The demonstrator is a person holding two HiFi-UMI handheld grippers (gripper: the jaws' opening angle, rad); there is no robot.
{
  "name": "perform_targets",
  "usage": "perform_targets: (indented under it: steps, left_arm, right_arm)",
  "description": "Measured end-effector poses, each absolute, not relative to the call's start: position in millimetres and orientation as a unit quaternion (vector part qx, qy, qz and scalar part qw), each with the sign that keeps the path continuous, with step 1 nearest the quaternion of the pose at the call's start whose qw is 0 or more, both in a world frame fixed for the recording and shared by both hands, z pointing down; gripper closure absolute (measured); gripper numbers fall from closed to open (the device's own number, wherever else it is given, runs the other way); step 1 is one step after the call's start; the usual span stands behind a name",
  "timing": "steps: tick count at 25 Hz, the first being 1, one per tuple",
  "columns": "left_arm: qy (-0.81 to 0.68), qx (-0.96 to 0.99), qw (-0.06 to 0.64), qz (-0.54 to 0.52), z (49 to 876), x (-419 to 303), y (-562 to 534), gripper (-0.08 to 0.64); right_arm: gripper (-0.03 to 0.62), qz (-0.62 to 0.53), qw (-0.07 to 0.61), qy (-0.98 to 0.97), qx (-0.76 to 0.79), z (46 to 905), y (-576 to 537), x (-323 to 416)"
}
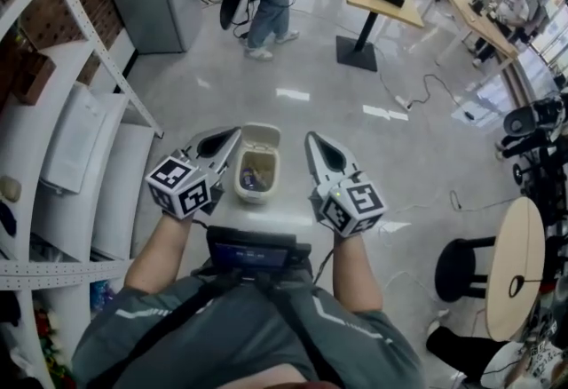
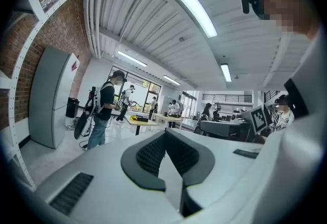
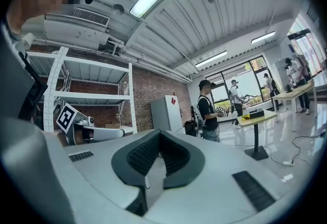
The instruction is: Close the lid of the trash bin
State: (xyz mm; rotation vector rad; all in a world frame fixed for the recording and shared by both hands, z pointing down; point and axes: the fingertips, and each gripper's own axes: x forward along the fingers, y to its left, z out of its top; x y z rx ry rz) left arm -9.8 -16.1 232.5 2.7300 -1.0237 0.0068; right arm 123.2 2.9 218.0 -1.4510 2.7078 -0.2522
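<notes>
The left tongs [image 1: 229,138] and the right tongs [image 1: 312,142] are held closed, nothing gripped. Between and below them, on the floor, the trash bin [image 1: 256,176] is seen open, its lid [image 1: 262,135] raised at the far side. Were the lid pushed off-centre, the bin could be tipped or slid away.

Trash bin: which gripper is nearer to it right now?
Left, judging by the head view. The left gripper overlaps the left rim of the trash bin; the right gripper sits clear of its right side.
</notes>
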Motion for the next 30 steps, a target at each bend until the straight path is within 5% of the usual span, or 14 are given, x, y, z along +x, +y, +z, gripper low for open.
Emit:
perform_targets:
  steps: [30]
  left_arm:
    - [-0.325,0.932,0.163,0.009,267.9,-63.4,-192.1,0.558]
  right_arm:
    - [0.581,-0.125,0.004,0.863,-0.489,247.9,-174.2,62.2]
